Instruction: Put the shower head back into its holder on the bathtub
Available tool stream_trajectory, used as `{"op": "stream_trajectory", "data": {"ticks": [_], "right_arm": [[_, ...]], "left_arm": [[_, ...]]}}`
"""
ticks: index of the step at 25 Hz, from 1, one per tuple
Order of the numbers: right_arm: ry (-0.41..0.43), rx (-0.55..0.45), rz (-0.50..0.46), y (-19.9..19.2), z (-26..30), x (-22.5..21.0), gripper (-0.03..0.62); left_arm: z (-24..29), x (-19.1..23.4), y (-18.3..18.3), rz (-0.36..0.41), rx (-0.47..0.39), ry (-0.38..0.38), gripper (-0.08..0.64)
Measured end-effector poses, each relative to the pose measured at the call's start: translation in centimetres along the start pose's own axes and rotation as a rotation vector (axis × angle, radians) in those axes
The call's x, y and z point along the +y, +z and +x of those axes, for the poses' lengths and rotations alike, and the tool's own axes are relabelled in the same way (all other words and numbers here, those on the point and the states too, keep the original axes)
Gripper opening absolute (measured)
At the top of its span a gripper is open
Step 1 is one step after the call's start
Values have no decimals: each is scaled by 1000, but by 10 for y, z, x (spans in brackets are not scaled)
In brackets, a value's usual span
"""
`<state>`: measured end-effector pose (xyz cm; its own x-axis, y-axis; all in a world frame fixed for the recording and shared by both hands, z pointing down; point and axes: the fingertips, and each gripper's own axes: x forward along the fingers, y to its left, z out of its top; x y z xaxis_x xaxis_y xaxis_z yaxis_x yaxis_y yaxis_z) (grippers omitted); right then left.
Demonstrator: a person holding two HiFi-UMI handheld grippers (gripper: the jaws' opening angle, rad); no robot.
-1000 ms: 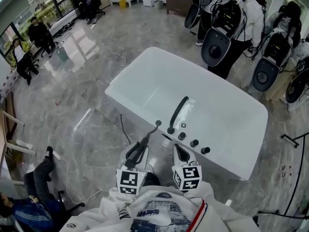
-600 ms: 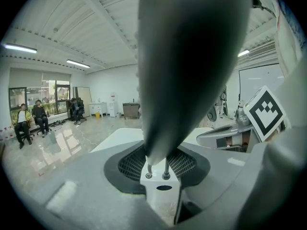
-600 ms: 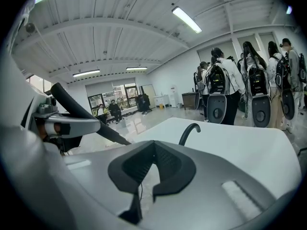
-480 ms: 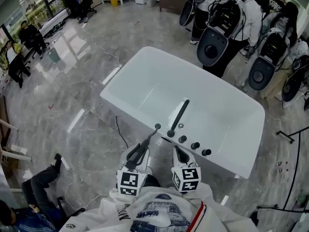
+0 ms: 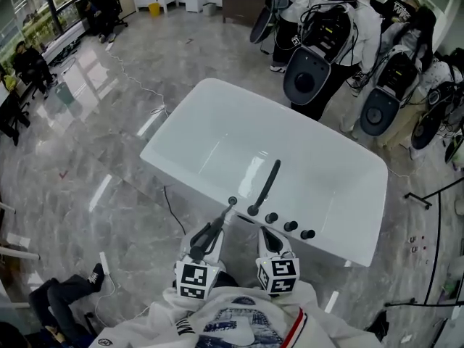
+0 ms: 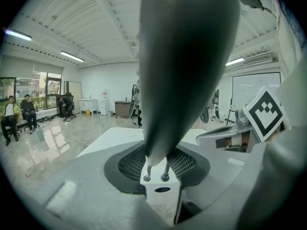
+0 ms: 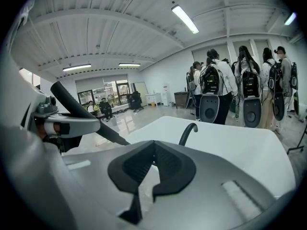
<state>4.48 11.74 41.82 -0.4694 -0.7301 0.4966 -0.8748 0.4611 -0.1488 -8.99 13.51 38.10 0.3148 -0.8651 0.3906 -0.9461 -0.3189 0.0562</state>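
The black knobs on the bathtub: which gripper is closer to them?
Right. The right gripper is just below the black knobs on the bathtub's near rim. The left gripper, holding the shower head, is further off to their left.

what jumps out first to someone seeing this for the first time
A big white bathtub stands in the middle of a grey marble floor, with a black spout on its near rim. Close to the camera, the left gripper holds a dark shower head pointed towards that rim. People with bulky packs stand beyond the tub.
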Motion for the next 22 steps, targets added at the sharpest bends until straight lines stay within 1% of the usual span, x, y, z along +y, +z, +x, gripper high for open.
{"op": "stream_trajectory", "data": {"ticks": [3,8,13,18,22], "right_arm": [[-25,0,7,3,7,0,6],[-44,0,6,6,19,11,6],[-54,12,12,8,24,15,6],[-75,20,25,8,24,10,6],[-74,31,29,8,30,3,6]], "left_arm": [[8,3,3,9,-4,-32,140],[14,12,0,19,3,-79,140],[19,23,-4,19,27,-94,138],[25,23,-6,16,39,-113,138],[36,23,-4,13,45,-114,139]]}}
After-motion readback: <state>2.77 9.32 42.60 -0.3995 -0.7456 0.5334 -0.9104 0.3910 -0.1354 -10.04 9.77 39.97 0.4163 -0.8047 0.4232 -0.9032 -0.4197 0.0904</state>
